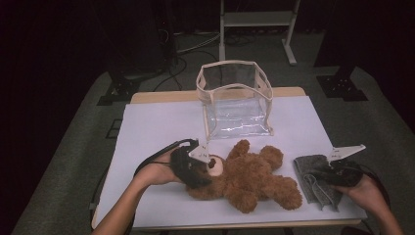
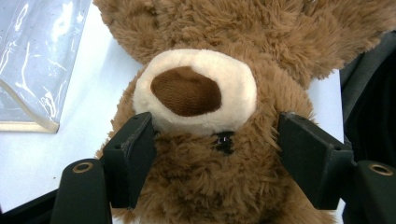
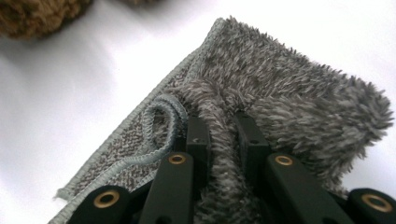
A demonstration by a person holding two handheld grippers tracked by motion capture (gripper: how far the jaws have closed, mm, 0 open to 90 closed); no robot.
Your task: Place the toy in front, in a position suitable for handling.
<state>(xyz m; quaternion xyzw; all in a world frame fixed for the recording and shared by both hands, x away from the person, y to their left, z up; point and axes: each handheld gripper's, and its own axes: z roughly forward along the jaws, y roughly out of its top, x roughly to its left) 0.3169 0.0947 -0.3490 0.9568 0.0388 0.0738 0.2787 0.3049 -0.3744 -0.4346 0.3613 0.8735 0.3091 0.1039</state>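
Teddy bear: fluffy brown plush teddy bear (image 1: 249, 178) with a cream muzzle and dark brown nose lies on its back on the near part of the white table top (image 1: 156, 127), head toward the person's left, legs toward the right.
Left gripper: black left gripper (image 1: 195, 171) sits at the bear's head; in the left gripper view its jaws stand apart on either side of the head (image 2: 205, 154), just below the muzzle, with the plush filling the gap. The pads sit against the fur at both cheeks; a firm squeeze cannot be told.
Grey cloth: small grey fuzzy towel (image 1: 315, 181) with a stitched hem lies near the table's right edge, just beside the bear's foot and apart from it.
Right gripper: black right gripper (image 1: 337, 174) is at the towel; in the right gripper view its jaws are drawn close, pinching a raised fold of the grey pile (image 3: 224, 140) between them. A hem loop (image 3: 161, 116) curls beside one jaw.
Bag: clear plastic pouch with beige trim (image 1: 235, 100) stands open and upright behind the bear, toward the far edge.
Hands: a bare forearm and hand (image 1: 156, 174) hold each tool from the near side.
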